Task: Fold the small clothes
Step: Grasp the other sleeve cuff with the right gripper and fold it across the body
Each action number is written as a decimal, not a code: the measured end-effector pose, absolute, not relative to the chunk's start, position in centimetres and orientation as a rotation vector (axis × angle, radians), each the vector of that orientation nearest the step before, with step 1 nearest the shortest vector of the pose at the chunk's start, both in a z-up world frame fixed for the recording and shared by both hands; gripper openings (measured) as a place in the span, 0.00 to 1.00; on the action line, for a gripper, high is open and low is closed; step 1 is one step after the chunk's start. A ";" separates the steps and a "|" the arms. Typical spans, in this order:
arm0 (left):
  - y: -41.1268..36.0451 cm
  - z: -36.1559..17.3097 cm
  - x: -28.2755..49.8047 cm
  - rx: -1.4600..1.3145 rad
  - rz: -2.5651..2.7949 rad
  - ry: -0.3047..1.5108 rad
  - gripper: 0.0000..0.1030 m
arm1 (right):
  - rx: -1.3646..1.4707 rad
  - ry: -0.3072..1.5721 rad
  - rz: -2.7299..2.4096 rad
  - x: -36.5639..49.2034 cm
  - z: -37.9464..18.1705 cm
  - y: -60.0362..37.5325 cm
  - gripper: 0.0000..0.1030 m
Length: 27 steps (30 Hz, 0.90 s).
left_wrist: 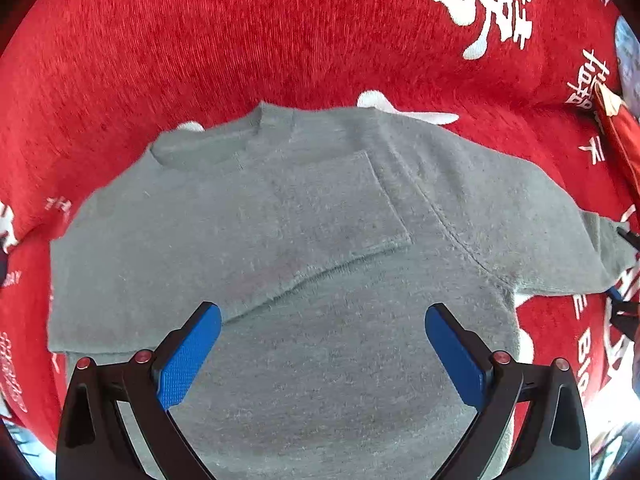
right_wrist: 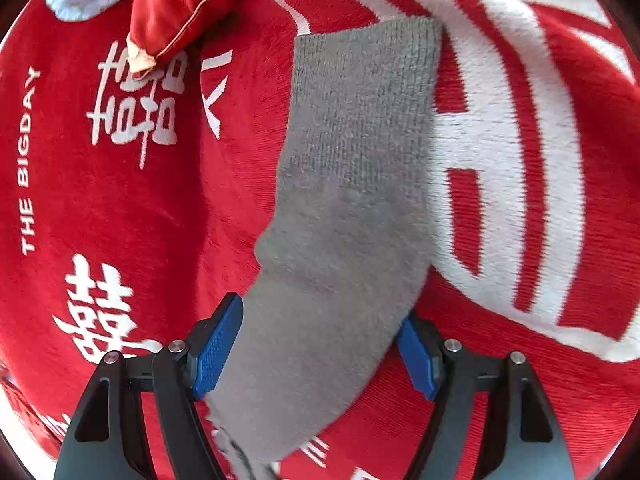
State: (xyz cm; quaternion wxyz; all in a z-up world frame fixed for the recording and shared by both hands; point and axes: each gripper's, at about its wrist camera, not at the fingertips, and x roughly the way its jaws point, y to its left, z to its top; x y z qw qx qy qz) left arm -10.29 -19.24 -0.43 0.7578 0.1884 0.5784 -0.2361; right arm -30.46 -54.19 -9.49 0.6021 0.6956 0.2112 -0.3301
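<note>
Above the grey sweater (left_wrist: pixel 304 240), left gripper (left_wrist: pixel 323 354) hovering wide apart, gripping nothing. Right gripper (right_wrist: pixel 320 350) straddling the unfolded sleeve (right_wrist: pixel 352 184), jaws wide, not pinching. Looking soft, light, floppy; probably best pinching near the cuff (right_wrist: pixel 368 44). Left view showing one sleeve folded over the chest; right view revealing a red cushion (right_wrist: pixel 180 4) beyond, red blanket (right_wrist: pixel 120 208) lying beneath.

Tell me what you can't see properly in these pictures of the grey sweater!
- Sweater hem: in the left wrist view the grey sweater runs off the bottom edge behind the left gripper.
- Sleeve: its near end is blurred and cut off at the bottom of the right wrist view, between the fingers of the right gripper.
- Red cushion: cropped by the top edge.
- Red blanket: its white lettering is partly under the sweater.
</note>
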 end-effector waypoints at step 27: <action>-8.6 -0.7 -3.7 0.271 -0.307 1.373 0.99 | 1.033 0.821 0.138 -3.0 1.7 -35.3 0.07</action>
